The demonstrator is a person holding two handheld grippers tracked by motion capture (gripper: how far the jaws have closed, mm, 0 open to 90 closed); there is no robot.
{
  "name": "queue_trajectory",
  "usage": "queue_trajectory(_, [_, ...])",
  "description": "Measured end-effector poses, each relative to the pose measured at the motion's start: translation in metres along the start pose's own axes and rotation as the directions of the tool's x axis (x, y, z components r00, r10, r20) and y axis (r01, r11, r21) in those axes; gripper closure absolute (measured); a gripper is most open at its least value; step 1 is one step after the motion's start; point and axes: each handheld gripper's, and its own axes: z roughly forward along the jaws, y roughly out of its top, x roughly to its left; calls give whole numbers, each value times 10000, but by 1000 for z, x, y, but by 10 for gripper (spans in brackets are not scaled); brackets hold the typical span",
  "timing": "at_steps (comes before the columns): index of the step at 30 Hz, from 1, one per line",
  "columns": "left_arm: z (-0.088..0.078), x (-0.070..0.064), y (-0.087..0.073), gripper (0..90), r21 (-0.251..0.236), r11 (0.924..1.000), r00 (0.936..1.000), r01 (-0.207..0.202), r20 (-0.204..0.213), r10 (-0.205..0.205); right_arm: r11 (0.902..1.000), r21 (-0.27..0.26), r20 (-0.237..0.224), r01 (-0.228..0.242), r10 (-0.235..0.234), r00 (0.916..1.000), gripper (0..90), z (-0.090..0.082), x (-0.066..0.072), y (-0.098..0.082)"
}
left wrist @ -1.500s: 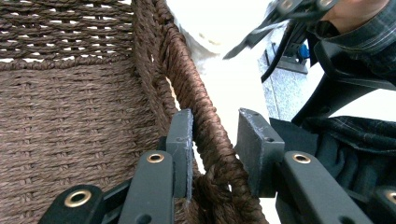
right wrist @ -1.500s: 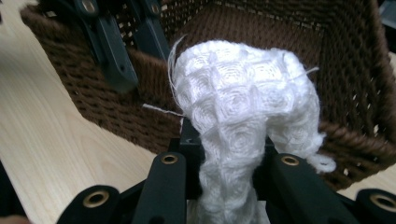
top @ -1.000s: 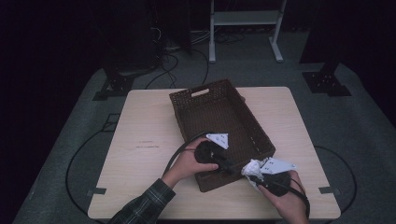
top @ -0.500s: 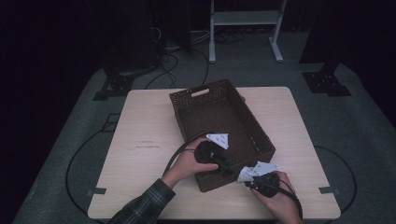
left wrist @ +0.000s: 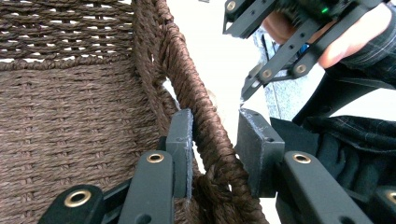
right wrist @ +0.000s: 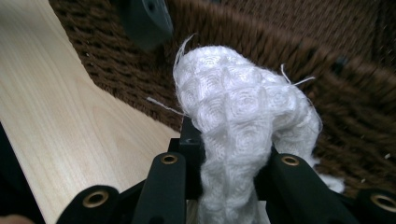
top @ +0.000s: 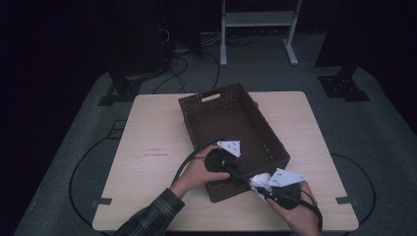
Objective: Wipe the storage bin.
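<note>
A dark brown wicker basket [top: 268,129] stands on the light wooden table [top: 152,128], empty as far as its floor shows. My left gripper [top: 243,176] sits at the basket's near right corner, its jaws shut on the braided rim [left wrist: 187,79], one pad inside the wall and one outside. My right gripper [top: 263,186] is just outside that same corner, shut on a bunched white waffle-weave cloth [right wrist: 238,116]. The cloth [top: 259,181] is held against the outside of the basket wall [right wrist: 355,93], close to the left gripper's fingers [right wrist: 144,18].
The basket lies at a slant across the table's middle, with a handle slot in its far wall [top: 210,97]. Bare tabletop [right wrist: 56,107] lies to the left of the basket. Beyond the table are a grey floor mat, cables and stand legs [top: 339,83].
My right gripper has carried the white cloth leftward, from the table's near right up to the basket's near corner. The left gripper has stayed on the rim.
</note>
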Motion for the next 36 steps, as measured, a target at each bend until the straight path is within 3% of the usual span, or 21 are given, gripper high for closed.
queue_trajectory(6, [0,0,0,661,-7,10000,10000,6,-2,-6,9995,-273,122,143,-140,9998,735,-8,3,5])
queue_trajectory(14, [0,0,0,660,-21,10000,10000,5,-3,-5,9926,-1207,164,146,-127,9998,735,-22,7,17])
queue_trajectory(17, [0,0,0,660,-16,10000,10000,6,-9,-6,9935,-1093,230,321,-298,9993,734,-20,9,20])
queue_trajectory(36, [0,0,0,658,43,10000,10000,-43,-27,43,9997,192,-377,171,-164,9992,735,15,9,1])
